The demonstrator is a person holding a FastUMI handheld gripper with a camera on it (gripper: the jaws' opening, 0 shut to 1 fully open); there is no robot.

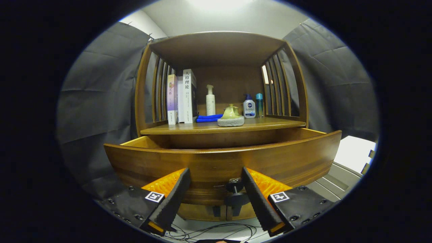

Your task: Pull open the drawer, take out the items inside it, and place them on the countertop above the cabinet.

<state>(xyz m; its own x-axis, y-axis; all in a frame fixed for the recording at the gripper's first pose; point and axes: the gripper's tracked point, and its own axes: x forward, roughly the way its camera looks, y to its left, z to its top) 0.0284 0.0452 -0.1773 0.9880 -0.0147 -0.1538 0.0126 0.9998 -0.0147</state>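
Drawer [222, 158] is pulled well out of the cabinet [216, 44], its curved front filling the middle of the frame, knob [235, 189] low centre. Gripper [216, 189] sits at bottom centre with fingers spread wide, gripping nothing; the knob lies between them, close against the right finger [258, 199], and I can't tell if they touch. Drawer interior is hidden behind the front panel from this angle, so what's inside can't be seen. Countertop [270, 124] above it, mid frame, is already crowded: books [184, 96] at left, a blue cloth [207, 118], a white pump bottle [210, 100], a green lidded dish on a grey pad [231, 116] at centre, two more bottles [253, 105] at right. My read: opening is done, next is lifting up and over the front edge to reach in. Risks: the lower fingers clipping the knob or the front lip on the way up and shoving the drawer back in; reaching in blind and grabbing badly; setting items down into that clutter and toppling a bottle or the dish. Bare patches are at the front edge, left and right of the pad. Cables [216, 231] at bottom centre could snag.
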